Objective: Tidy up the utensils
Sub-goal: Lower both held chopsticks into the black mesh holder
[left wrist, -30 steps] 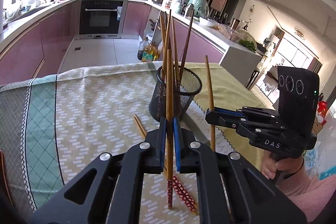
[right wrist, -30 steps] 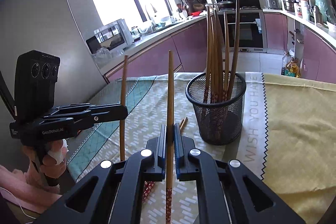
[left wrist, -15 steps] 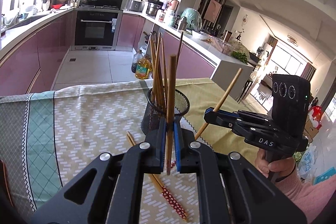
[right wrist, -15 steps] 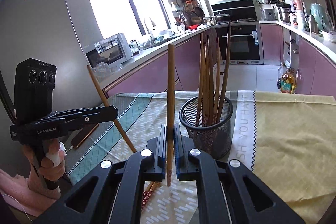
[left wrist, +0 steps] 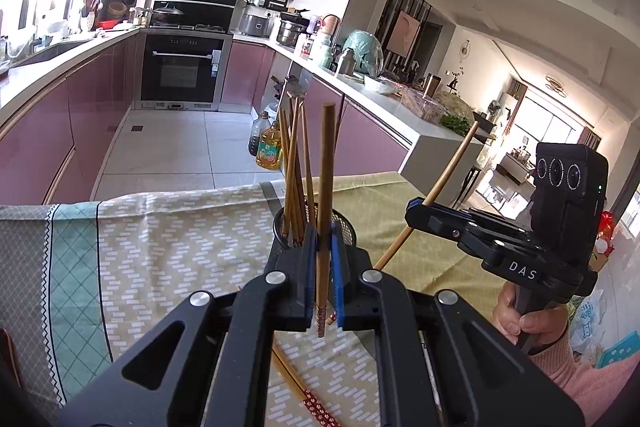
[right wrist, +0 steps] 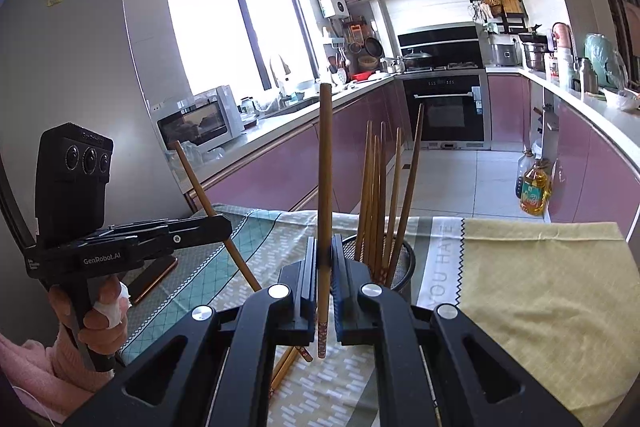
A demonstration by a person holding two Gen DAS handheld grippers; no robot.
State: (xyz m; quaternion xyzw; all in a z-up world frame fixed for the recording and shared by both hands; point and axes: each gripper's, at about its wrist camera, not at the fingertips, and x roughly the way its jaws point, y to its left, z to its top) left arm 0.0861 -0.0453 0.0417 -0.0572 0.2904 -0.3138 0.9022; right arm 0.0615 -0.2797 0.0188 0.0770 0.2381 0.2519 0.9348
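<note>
A: Each pair of tongs is clenched on a single chopstick. The left tongs [left wrist: 324, 251] hold the left chopstick [left wrist: 326, 187] nearly upright, patterned end hanging below the jaws. The right tongs [right wrist: 325, 259] grip the right chopstick [right wrist: 325, 187] the same way.

B: And the target?

A: The mesh holder [right wrist: 404, 267] stands on the worktop [right wrist: 540, 287] just beyond both tongs, with a bundle of chopsticks [right wrist: 378, 195] already upright in it.

B: So the step, as I judge it, is dropping these two in. How to do it well?

A: Carry each patterned tip over the rim before lowering, and aim for the open part of the holder, clear of the bundle. Go one hand at a time; the two tongs are near each other and the sticks could cross.

B: From the side, each held stick looks slanted rather than upright.

A: True, so straighten the wrist before lowering, or the tip may catch on the mesh rim and tip the light holder.

B: Anything else about?

A: Loose chopsticks [left wrist: 296, 383] lie on the patterned cloth [left wrist: 160, 259] under the left tongs, left to collect. A dark flat object [right wrist: 154, 275], perhaps a phone, lies at the worktop's far left edge, out of the way.
</note>
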